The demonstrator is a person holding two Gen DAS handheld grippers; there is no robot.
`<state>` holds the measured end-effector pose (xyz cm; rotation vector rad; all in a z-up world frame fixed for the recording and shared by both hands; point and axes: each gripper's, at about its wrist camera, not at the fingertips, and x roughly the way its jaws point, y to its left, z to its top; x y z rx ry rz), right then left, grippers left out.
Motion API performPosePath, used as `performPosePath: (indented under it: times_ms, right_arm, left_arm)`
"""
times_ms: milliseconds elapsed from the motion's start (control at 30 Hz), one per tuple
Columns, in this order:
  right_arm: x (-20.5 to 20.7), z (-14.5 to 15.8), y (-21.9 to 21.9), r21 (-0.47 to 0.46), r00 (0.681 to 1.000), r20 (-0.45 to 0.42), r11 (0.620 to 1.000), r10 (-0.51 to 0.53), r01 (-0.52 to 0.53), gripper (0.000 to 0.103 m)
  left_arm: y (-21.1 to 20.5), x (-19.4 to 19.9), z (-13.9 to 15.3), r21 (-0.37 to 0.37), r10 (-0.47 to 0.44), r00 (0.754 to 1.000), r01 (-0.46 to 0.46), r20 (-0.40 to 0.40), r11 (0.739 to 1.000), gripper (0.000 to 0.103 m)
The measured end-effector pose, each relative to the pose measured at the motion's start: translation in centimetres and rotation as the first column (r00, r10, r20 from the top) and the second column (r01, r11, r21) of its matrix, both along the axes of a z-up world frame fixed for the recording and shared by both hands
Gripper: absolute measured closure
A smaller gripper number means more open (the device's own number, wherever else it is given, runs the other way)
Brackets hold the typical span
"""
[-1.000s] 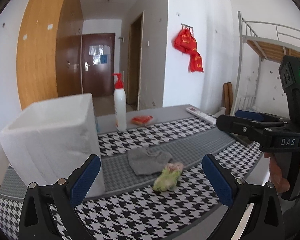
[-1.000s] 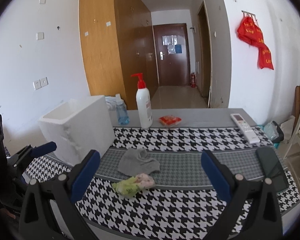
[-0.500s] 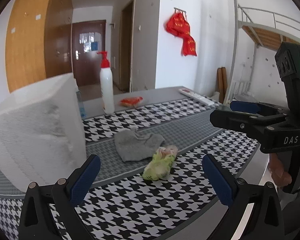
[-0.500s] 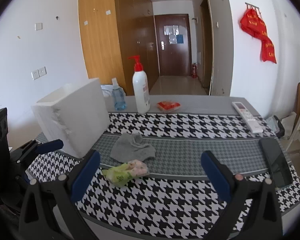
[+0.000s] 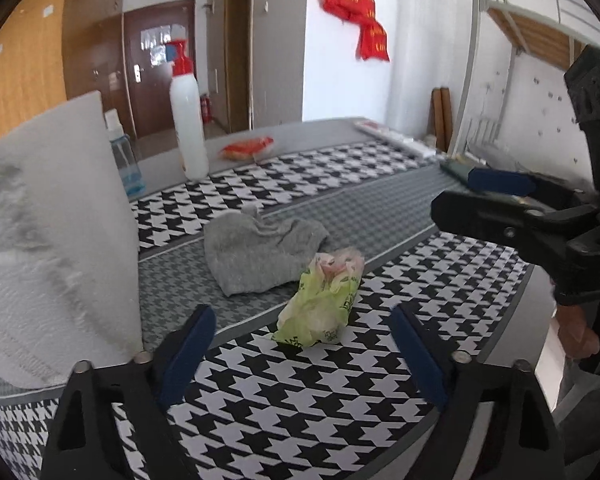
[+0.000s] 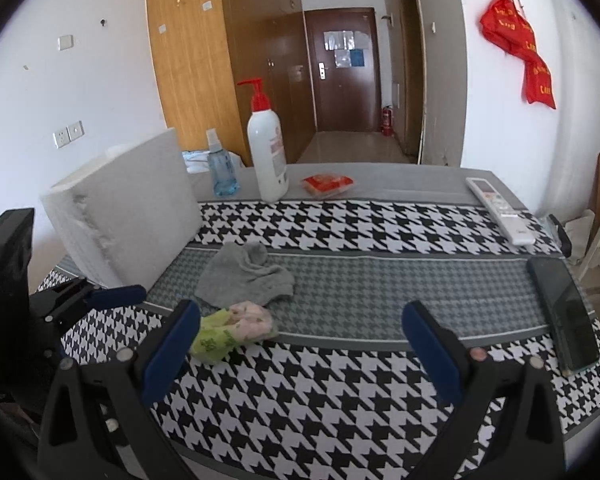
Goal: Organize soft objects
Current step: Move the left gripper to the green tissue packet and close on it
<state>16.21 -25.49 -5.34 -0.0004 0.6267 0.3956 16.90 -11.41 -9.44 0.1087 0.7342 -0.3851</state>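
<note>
Hovering over the near edge of the surface [image 6: 340, 392], both tools sit w/ fingers spread apart, nothing held. Left tool [image 5: 300, 348] lines up w/ the green-pink soft bundle [image 5: 320, 304] just ahead, prob. the first pick. Right tool [image 6: 300, 344] faces the surface's middle, the bundle beside its left finger. Grey sock [image 6: 244, 276] lies touching the bundle, toward the centre strip. White foam box [image 6: 128, 208] stands at the left edge, likely the drop spot. Pump bottle [image 6: 266, 156] and remote [image 6: 500, 208] wait along the far edge.
</note>
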Motion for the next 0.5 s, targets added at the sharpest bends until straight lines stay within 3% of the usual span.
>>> performPosePath:
  times_ms: [333, 500]
  right_arm:
    - [1.1, -1.5, 0.0, 0.01, 0.998, -0.057, 1.0, 0.026, -0.026, 0.001]
    - [1.2, -1.7, -0.1, 0.018, 0.997, -0.063, 0.999, 0.036, -0.035, 0.001]
  left_arm:
    - [-1.0, 2.2, -1.7, 0.026, -0.014, 0.996, 0.016, -0.085, 1.0, 0.035]
    - [-1.6, 2.7, -2.4, 0.059, -0.014, 0.996, 0.02, -0.092, 0.998, 0.044]
